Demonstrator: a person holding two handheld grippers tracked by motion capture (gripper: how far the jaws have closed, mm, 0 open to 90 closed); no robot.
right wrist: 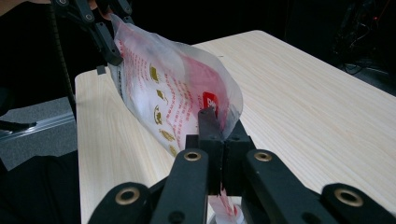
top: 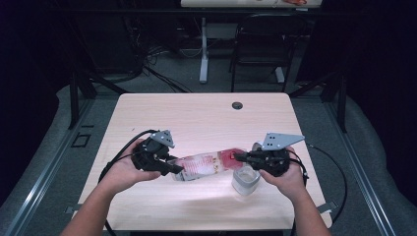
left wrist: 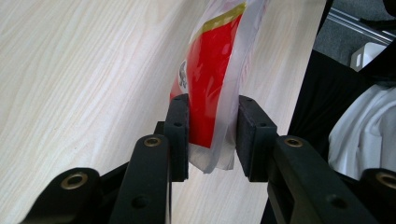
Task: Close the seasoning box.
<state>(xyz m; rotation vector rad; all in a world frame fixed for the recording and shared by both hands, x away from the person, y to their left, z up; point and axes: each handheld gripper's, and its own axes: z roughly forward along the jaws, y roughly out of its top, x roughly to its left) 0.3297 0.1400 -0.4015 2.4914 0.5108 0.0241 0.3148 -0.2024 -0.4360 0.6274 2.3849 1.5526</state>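
Bag [top: 204,166], clear plastic with red print, hangs stretched above the table [top: 196,113], held between both grippers, near the table's front edge. Landmark: the small clear cup [top: 245,180] on the table. The bag's red end lies just above and behind the cup; the rest runs off to the cup's left.

Right gripper [right wrist: 219,135], just beside the cup, jaws clenched tight on the bag's red corner; a scrap of plastic pokes out below the pads.

Left gripper [left wrist: 212,135], well left of the cup, jaws part closed around the bag's other end. One pad touches the plastic; whether the other presses, cannot tell.

A hand [top: 125,172] behind each gripper. Chair [top: 260,44] far beyond the cup.
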